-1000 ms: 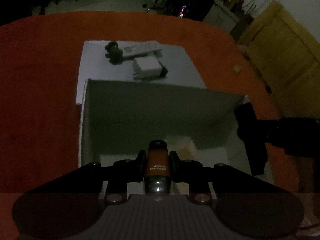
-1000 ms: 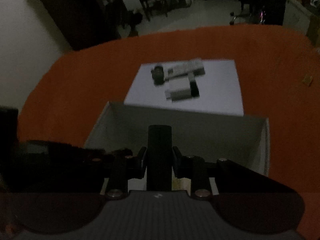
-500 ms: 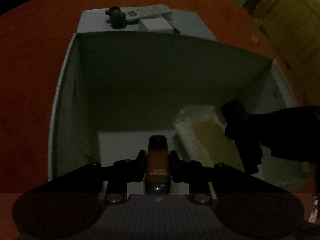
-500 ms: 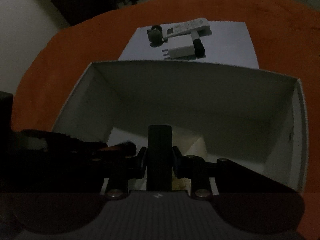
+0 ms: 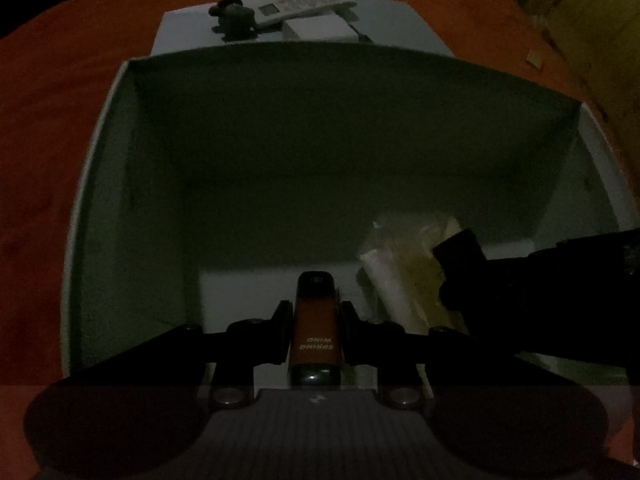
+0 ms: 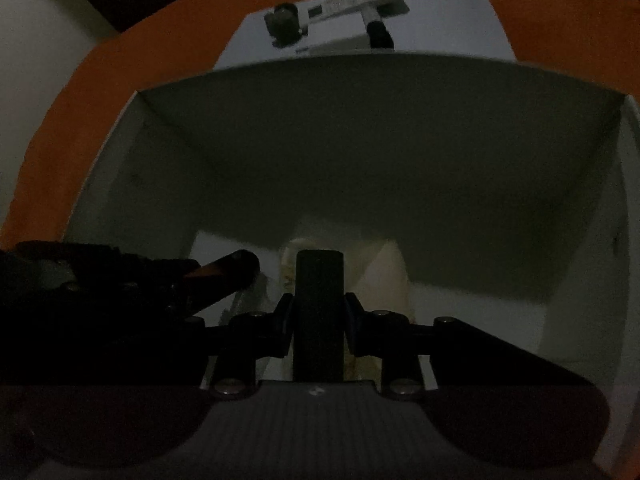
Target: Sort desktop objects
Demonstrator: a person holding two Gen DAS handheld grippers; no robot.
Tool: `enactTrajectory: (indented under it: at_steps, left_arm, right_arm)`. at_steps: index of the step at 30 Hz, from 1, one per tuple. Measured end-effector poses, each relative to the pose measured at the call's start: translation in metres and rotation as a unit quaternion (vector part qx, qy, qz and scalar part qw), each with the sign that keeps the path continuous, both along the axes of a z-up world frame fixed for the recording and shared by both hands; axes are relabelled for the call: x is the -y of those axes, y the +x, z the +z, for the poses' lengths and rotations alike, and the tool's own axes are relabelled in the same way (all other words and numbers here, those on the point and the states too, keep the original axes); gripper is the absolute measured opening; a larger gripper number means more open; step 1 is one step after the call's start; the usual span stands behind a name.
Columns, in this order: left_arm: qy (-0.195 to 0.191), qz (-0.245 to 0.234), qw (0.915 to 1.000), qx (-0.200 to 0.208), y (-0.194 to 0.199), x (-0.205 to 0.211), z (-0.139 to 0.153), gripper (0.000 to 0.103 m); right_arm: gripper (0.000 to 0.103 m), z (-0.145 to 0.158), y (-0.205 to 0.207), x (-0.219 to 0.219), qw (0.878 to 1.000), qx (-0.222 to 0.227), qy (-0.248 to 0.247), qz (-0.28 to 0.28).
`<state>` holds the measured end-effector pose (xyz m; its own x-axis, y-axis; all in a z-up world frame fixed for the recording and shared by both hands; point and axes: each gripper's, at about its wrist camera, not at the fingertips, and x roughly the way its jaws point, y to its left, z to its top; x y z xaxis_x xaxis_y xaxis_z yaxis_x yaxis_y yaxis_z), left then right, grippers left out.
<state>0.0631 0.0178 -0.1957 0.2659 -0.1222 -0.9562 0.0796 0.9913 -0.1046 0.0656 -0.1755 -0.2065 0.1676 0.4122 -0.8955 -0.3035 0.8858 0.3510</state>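
Dim light falls on an orange counter [image 5: 48, 128] carrying a deep white box [image 5: 100, 168] with a flat white lid or sheet [image 6: 460, 20] just beyond it. Both grippers reach down inside the box. The left gripper [image 5: 315, 312] pinches an orange lighter-like stick printed "SPRING WIND" [image 5: 315, 320], which stands out forward between the fingers, its tip above the box floor. The right gripper [image 6: 319, 312] is clamped on a dark, flat bar [image 6: 319, 300] — too dark to name more closely — just over a pale wrapped packet [image 5: 400, 276] already lying in the box's right half.

The risk is crowding: the two grippers sit close together in the same box, and in the left view the right gripper's dark body [image 5: 520, 280] overlaps the packet. Letting go at a tilt could drop either item onto the packet's edge so it slides or stands askew, and a sideways pull could knock the other gripper or a box wall.

Outside, on the white sheet, a white remote [image 5: 304, 4], a small black round object [image 5: 234, 20] and a white charger block [image 5: 320, 32] lie well apart from both grippers.
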Motion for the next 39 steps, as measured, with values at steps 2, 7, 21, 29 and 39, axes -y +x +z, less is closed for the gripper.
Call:
enactTrajectory:
  at_steps: [2, 7, 21, 29, 39]
  left_arm:
    - [0.003, -0.001, 1.0, -0.005, 0.0, 0.001, -0.001, 0.021]
    - [0.037, -0.022, 0.9983, -0.039, 0.001, 0.007, -0.009, 0.021]
    - [0.079, -0.052, 0.9934, -0.065, -0.006, 0.014, -0.019, 0.022]
    - [0.072, -0.037, 0.9947, -0.064, -0.01, 0.011, -0.019, 0.022]
    - [0.091, -0.041, 0.9949, -0.017, -0.023, 0.023, 0.016, 0.046]
  right_arm:
    - [0.028, -0.007, -0.001, -0.003, 1.0, -0.003, -0.012, 0.004]
    - [0.028, -0.018, 0.003, -0.01, 0.999, -0.024, -0.043, 0.011]
    - [0.029, -0.024, 0.006, -0.014, 0.997, -0.035, -0.073, 0.02]
    - [0.029, -0.02, 0.008, -0.007, 0.997, -0.04, -0.069, 0.007]
    - [0.044, 0.009, 0.006, 0.006, 0.998, -0.023, -0.058, -0.005]
